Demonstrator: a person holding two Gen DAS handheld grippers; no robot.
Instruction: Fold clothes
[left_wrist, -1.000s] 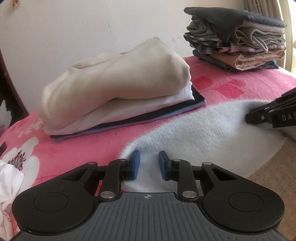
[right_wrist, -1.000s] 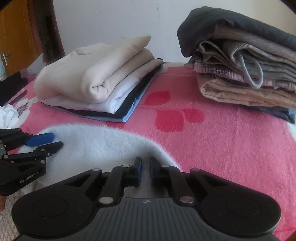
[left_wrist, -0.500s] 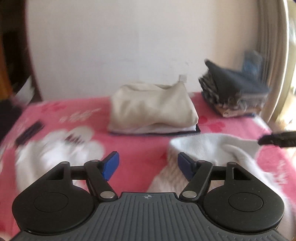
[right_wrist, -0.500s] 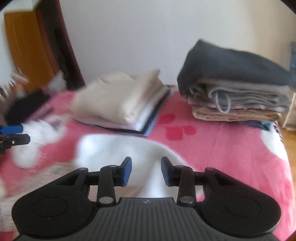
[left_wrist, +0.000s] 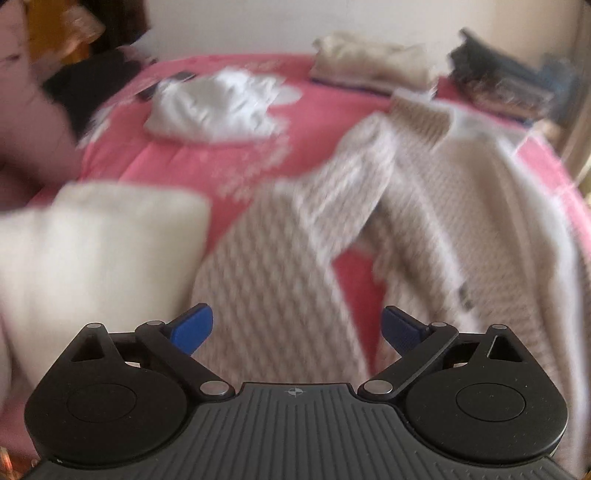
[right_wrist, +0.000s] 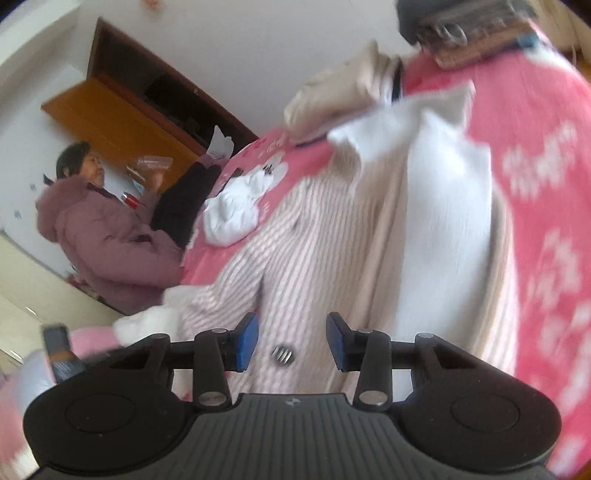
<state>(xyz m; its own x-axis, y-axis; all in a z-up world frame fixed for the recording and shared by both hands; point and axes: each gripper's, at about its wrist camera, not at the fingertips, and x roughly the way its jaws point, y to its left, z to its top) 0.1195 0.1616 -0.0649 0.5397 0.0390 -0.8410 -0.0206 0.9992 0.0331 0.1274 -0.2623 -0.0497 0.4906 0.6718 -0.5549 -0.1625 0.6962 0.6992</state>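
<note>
A beige ribbed knit cardigan (left_wrist: 424, 206) with a white fleecy lining lies spread and rumpled on the pink bedspread (left_wrist: 325, 114). My left gripper (left_wrist: 295, 321) hovers above its near part with the jaws wide and still opening, nothing between the blue pads. In the right wrist view the same cardigan (right_wrist: 332, 240) runs away from my right gripper (right_wrist: 291, 332). Its jaws are partly apart and opening, with the cloth and a dark button (right_wrist: 282, 354) below the gap, not pinched. A blurred white fleecy cuff (left_wrist: 92, 251) is close at the left.
A crumpled white garment (left_wrist: 218, 107) lies farther back on the bed. Two folded piles stand at the far edge, a cream one (left_wrist: 373, 66) and a dark one (left_wrist: 509, 81). A person in a mauve padded coat (right_wrist: 103, 236) sits beside the bed near a wooden wardrobe (right_wrist: 110, 122).
Both grippers have let go of the white fleecy cloth, opened, and pulled back and up from the piles. The cardigan now lies spread below them, and both views have rolled.
</note>
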